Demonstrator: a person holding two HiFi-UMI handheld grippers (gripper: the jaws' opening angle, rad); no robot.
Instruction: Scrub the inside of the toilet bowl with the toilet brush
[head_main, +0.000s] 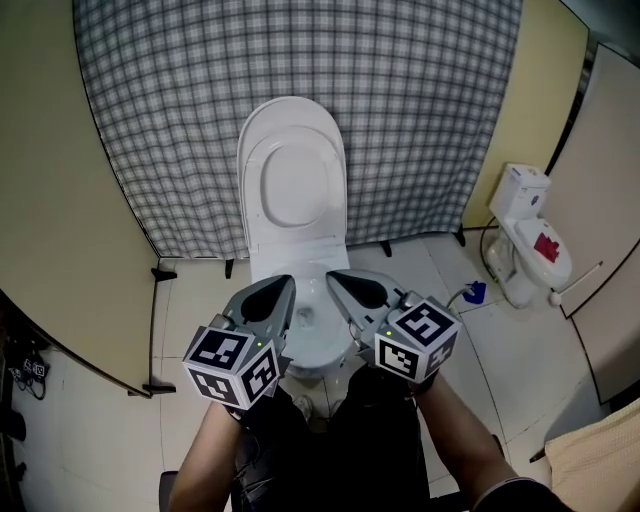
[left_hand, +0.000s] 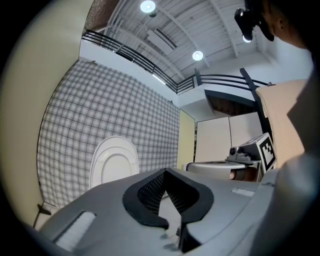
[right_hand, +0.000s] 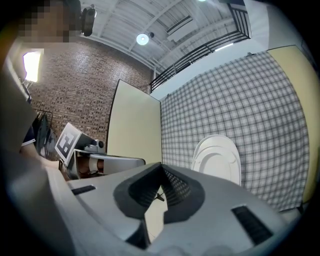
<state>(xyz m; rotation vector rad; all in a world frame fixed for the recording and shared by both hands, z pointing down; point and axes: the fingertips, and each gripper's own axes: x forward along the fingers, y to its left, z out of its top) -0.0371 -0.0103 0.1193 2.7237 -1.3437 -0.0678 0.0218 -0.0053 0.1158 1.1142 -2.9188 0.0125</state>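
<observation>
**Holding two shut grippers over the toilet**

Looking down in the head view, the person's arms come in from the bottom of the frame. Each hand holds one gripper, and each gripper has a cube with black and white squares on it.

The left gripper (head_main: 288, 282) is at the lower left of the middle. Its jaws are pressed together at the tips, and nothing is between them. The right gripper (head_main: 333, 274) is just beside it, at the lower right of the middle. Its jaws are pressed together too, and they hold nothing. The two grippers point away from the person, side by side, with a small gap between them.

The toilet bowl (head_main: 312, 335) is right under the grippers, in the lower middle of the frame. Only a bit of its white inside shows between them. The lid (head_main: 292, 175) stands up behind the bowl, in the upper middle.

A small blue thing (head_main: 476, 292) sits on the tile floor (head_main: 200, 320) to the right of the bowl. It is too small to tell what it is.

A grey checked curtain (head_main: 400, 100) hangs behind the lid, across the top of the frame. A second toilet (head_main: 530, 235) stands at the right edge, well apart from the first one.
</observation>
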